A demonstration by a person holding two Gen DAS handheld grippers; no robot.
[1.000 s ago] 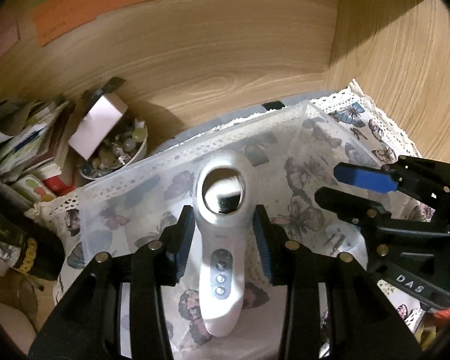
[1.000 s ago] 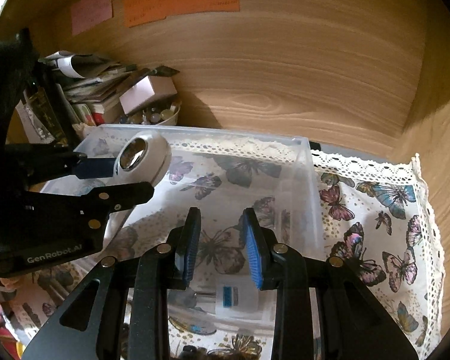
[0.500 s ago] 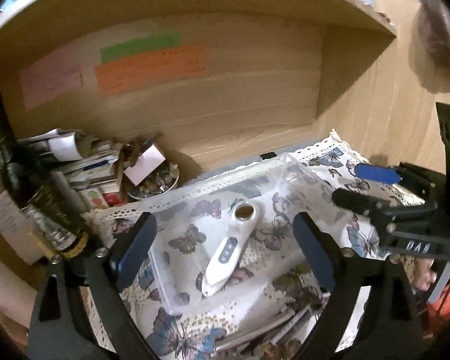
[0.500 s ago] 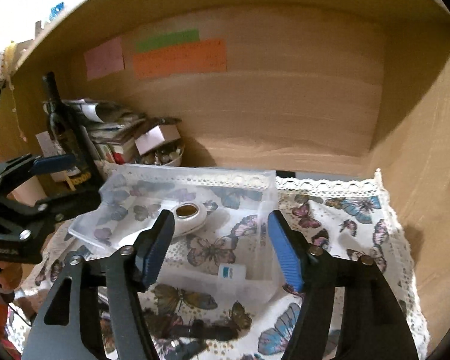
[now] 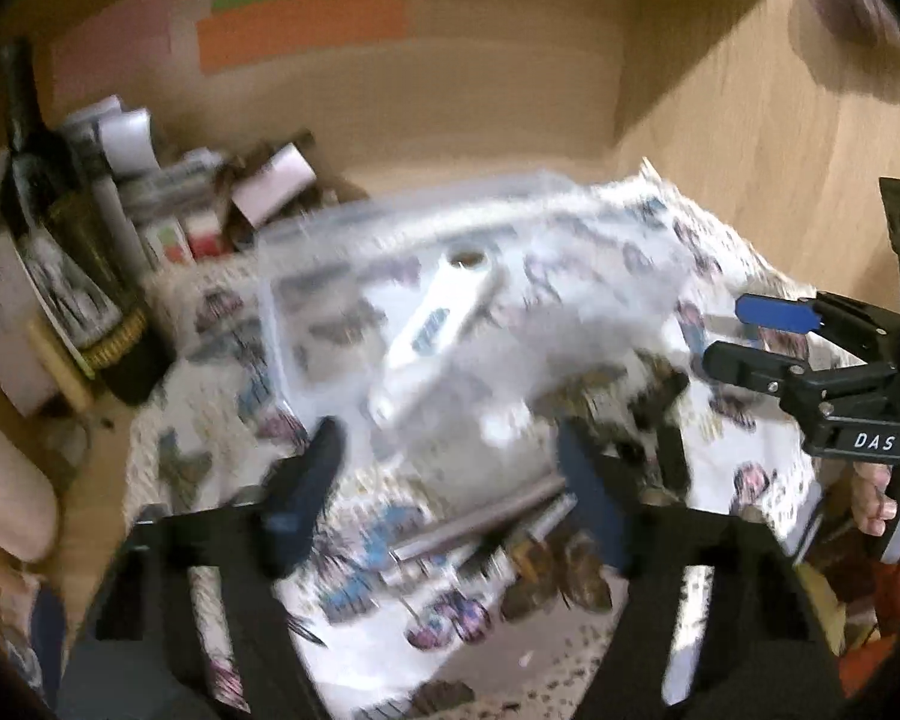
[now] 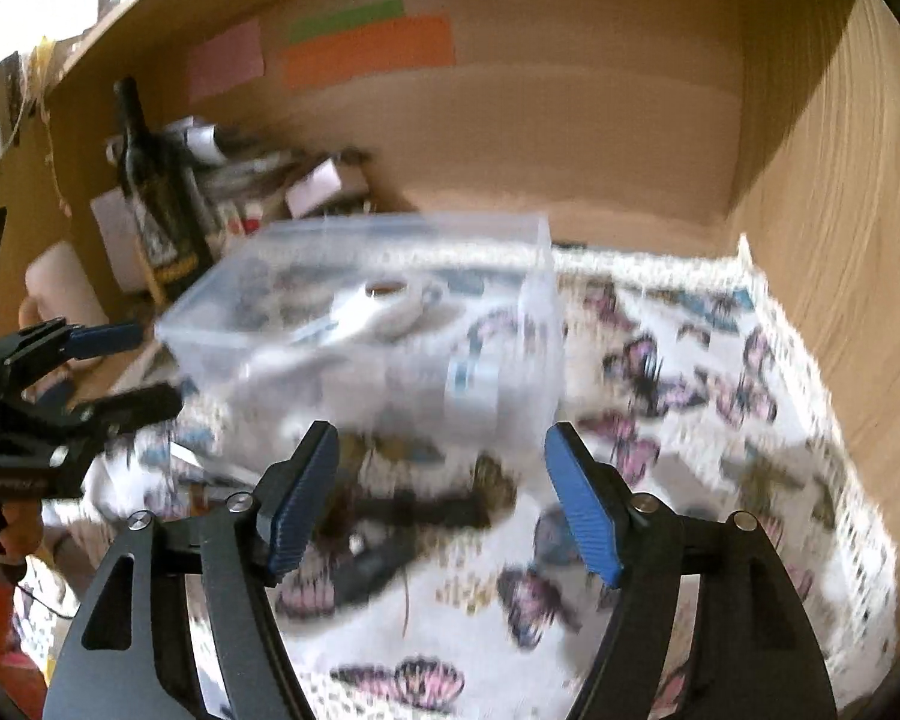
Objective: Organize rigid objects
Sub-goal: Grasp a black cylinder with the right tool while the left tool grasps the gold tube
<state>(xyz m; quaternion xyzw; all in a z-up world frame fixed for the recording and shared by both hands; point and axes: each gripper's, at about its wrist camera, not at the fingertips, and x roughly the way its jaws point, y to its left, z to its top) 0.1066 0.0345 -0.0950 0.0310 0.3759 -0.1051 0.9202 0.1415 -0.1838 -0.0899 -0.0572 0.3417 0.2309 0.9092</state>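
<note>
Here both hand-held grippers, left [image 5: 450, 480] and right [image 6: 444, 498], gape empty.

My clear plastic bin [image 6: 498, 300] looks glossy, the white device [image 6: 384, 306] inside smooth plastic; butterfly-print cloth [image 6: 720, 420] is lace-edged, the alcove wall [image 6: 570, 138] matt wood-grain.

Black angular two-finger left gripper [image 5: 450, 498] with ribbed blue pads [image 5: 306, 498]; black right gripper [image 6: 444, 504] with silver screws [image 6: 240, 502], white "DAS" lettering on its body. Bare skin of right hand [image 5: 870, 495] behind.
</note>
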